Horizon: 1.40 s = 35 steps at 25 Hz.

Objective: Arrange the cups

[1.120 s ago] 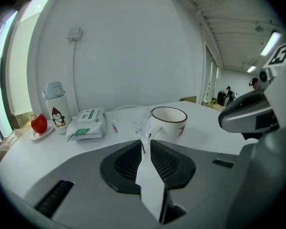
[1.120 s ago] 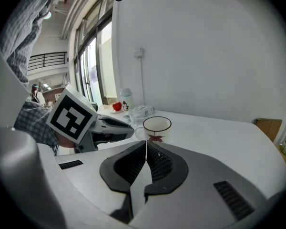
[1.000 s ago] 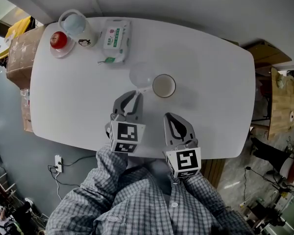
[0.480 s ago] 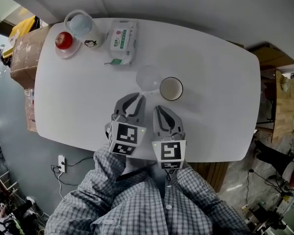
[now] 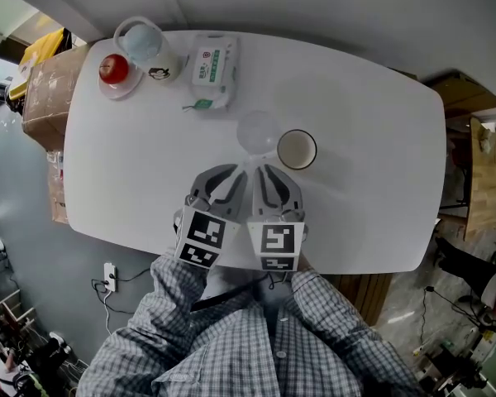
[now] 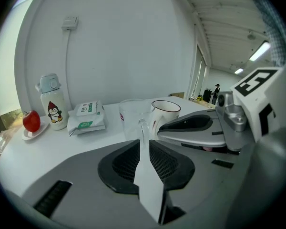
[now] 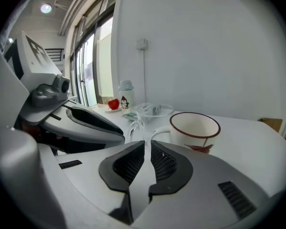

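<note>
On the white table (image 5: 372, 139) a clear glass cup (image 5: 256, 129) stands touching a white mug with a red rim (image 5: 297, 149). My left gripper (image 5: 238, 169) reaches the glass cup (image 6: 132, 116) from the near side. Its jaws have just been closing, and the glass handle sits pinched between their tips. My right gripper (image 5: 263, 169) lies close beside it, shut and empty, with the mug's handle just ahead of its tips. In the right gripper view the mug (image 7: 194, 128) is right of the jaws (image 7: 148, 142) and the glass rim (image 7: 155, 110) is behind.
At the table's far left corner stand a penguin-print bottle (image 5: 145, 44) and a red apple on a saucer (image 5: 114, 69). A pack of wet wipes (image 5: 212, 69) lies beside them. A cardboard box (image 5: 41, 89) sits off the left edge.
My right gripper has swung left and forward until it lies against the left one, its tips near the mug. The left gripper has stayed at the glass cup's handle.
</note>
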Tool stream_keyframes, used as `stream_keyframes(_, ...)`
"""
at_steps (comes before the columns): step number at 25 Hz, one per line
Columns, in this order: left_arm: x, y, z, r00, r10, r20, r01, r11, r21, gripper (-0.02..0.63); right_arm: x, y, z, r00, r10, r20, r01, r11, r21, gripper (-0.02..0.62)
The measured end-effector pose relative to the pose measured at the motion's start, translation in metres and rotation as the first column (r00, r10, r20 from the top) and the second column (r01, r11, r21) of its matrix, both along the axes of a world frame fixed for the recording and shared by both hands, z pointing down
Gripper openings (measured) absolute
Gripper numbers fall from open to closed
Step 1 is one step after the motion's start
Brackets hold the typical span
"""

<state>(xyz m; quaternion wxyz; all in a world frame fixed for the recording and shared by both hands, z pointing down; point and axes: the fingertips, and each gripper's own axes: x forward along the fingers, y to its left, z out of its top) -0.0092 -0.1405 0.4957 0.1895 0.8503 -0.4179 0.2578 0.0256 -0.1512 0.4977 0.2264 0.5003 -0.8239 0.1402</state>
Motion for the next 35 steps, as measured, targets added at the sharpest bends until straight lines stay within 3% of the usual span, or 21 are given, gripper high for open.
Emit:
stream_keyframes(7, -0.006, 0.007, -0.001, 1.000, -0.023, -0.008, 0.023, 1.000, 0.000, 0.046, 0.002, -0.008, 0.006, 0.997, 0.062, -0.040, -0.062, 0.998, 0.007, 0.028)
stream_keyframes(15, -0.009, 0.010, 0.001, 1.000, -0.026, -0.005, 0.026, 1.000, -0.002, 0.046, 0.001, -0.017, 0.005, 0.994, 0.075, -0.082, -0.072, 0.997, 0.038, 0.028)
stream_keyframes(27, -0.003, 0.006, 0.004, 1.000, -0.011, 0.015, 0.011, 1.000, 0.006, 0.046, 0.012, 0.011, 0.005, 0.993, -0.105, -0.049, 0.104, 0.994, -0.027, 0.028)
stream_keyframes(32, 0.001, -0.004, 0.005, 0.998, -0.052, 0.029, 0.052, 0.999, 0.014, 0.048, 0.020, 0.021, 0.005, 0.976, -0.217, -0.032, 0.215, 0.975, -0.052, 0.028)
stream_keyframes(35, 0.007, -0.007, 0.005, 0.998, -0.061, 0.021, 0.061, 0.998, 0.015, 0.081, 0.023, 0.025, 0.005, 0.955, -0.295, -0.028, 0.293, 0.954, -0.062, 0.028)
